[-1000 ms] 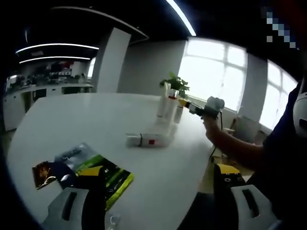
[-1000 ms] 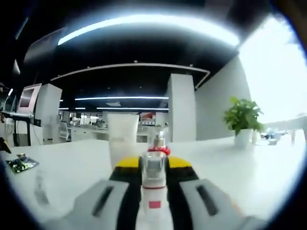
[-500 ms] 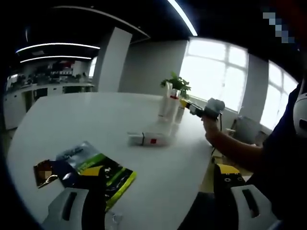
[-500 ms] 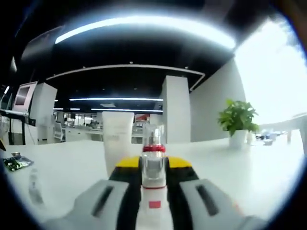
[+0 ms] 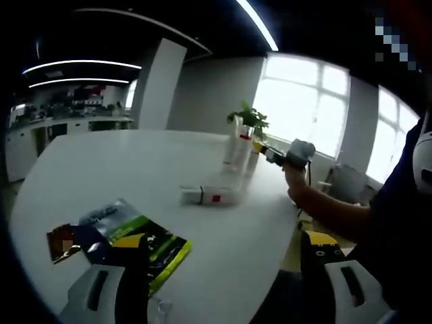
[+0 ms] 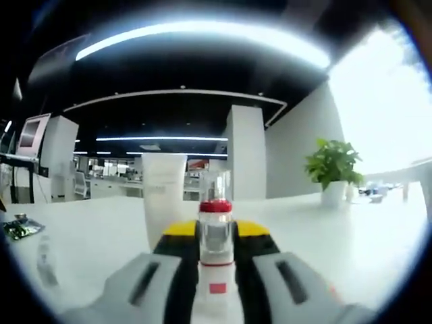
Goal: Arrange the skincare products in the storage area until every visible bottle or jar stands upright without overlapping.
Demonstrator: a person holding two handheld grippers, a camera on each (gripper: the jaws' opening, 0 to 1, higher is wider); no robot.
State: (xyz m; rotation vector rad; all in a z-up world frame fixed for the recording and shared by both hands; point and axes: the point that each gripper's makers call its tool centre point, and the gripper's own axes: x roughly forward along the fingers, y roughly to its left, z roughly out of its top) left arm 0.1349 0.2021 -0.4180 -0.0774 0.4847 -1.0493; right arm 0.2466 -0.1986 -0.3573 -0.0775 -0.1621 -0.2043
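**Right claw carries a bottle upright beside the standing tube**

The right claw (image 6: 216,270) is clenched on a small clear bottle (image 6: 216,233) with a red collar. The bottle's long axis runs straight up between the jaws, along the line of the claw itself, its clear cap topping out above the yellow jaw tips. Just past it, a little to its left in the right gripper view, a white tube (image 6: 163,196) stands upright on the table (image 6: 351,236); the bottle's cap overlaps the tube's right edge in this view, so I cannot tell whether they touch or merely line up. A potted plant (image 6: 332,172) sits well beyond the tube, to its right.

In the left gripper view the same right claw (image 5: 268,151) reaches in to the group of standing products (image 5: 239,145) near the table's far edge, in front of the plant. Nearer than the tube group, one white bottle with a red mark (image 5: 210,196) lies on its side, long axis across the table. A green packet (image 5: 138,243) lies closer still, by the left claw (image 5: 223,297), whose jaws stand wide apart and released, holding nothing.

As I judge it, the coming move turns on setting the held bottle down on free table beside the tube without overlap. The lying bottle is nearer the left claw.
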